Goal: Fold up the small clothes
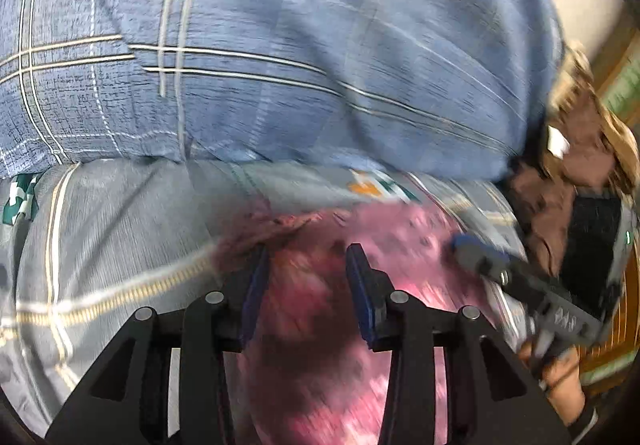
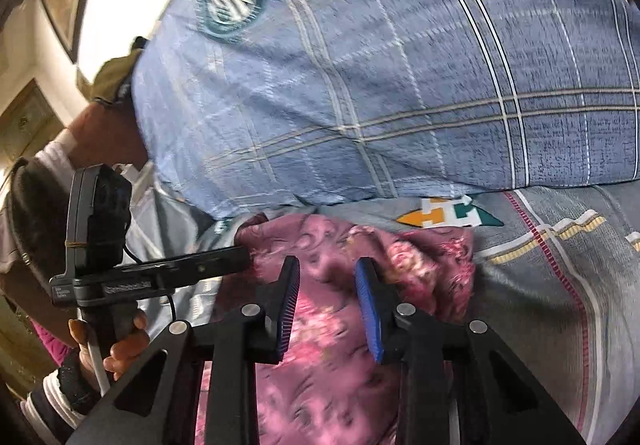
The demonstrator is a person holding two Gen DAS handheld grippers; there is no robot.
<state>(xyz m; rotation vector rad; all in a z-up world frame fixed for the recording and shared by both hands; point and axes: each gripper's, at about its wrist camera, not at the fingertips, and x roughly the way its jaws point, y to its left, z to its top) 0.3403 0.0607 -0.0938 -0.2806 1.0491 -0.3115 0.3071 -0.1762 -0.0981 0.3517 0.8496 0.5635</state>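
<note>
A pink flowered garment lies bunched on the grey checked bedsheet, just in front of a big blue checked pillow. My left gripper is open, its blue-padded fingers astride the garment's top edge. My right gripper is open too, over the same garment. The right gripper also shows in the left wrist view, at the garment's right side. The left gripper also shows in the right wrist view, its tip touching the garment's left edge. Both views are blurred.
The blue pillow fills the far side in both views. A brown and tan cloth pile lies at the right of the bed. The sheet stretches right. Wooden furniture stands beyond the left edge.
</note>
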